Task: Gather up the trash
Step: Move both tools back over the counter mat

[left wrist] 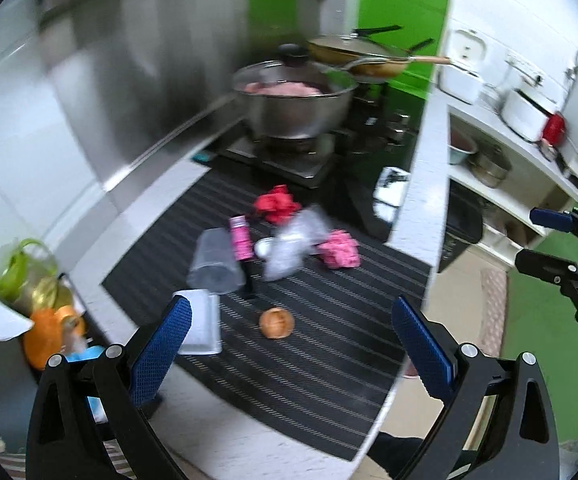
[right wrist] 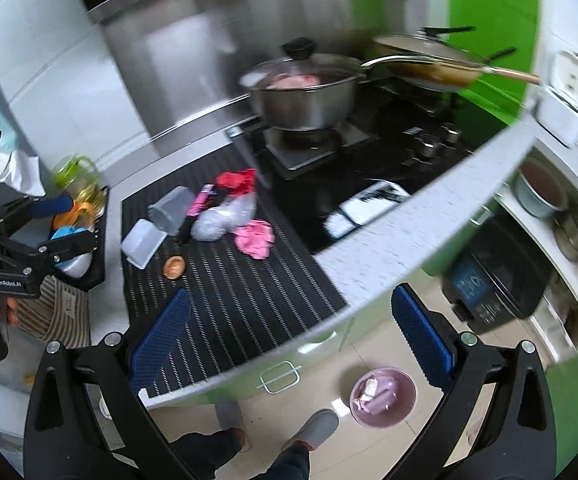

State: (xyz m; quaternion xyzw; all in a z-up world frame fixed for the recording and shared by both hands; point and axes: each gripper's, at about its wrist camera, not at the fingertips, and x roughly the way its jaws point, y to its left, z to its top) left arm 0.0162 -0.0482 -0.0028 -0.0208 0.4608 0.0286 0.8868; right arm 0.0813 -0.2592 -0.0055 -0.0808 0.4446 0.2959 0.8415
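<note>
Trash lies on a black striped mat (left wrist: pixel 309 344): red crumpled paper (left wrist: pixel 275 204), pink crumpled paper (left wrist: pixel 339 249), a clear plastic bag (left wrist: pixel 293 244), a pink tube (left wrist: pixel 241 238), a clear cup (left wrist: pixel 213 262), a white tub (left wrist: pixel 201 322) and a brown shell (left wrist: pixel 276 322). My left gripper (left wrist: pixel 293 344) hovers open above the mat, near the shell and tub. Out over the counter edge, my right gripper (right wrist: pixel 291 340) is open with nothing in it. A pink bin (right wrist: pixel 382 396) holding scraps stands on the floor below it. In the right wrist view the same pile shows: pink paper (right wrist: pixel 255 238), bag (right wrist: pixel 225 216), shell (right wrist: pixel 174 267).
A lidded steel pot (left wrist: pixel 297 108) and a frying pan (left wrist: pixel 365 58) sit on the stove behind the mat. A black rack (right wrist: pixel 97 240) with bottles stands left of the mat. Shelves with bowls (left wrist: pixel 489 164) are to the right. A person's slippered feet (right wrist: pixel 313 426) are beside the bin.
</note>
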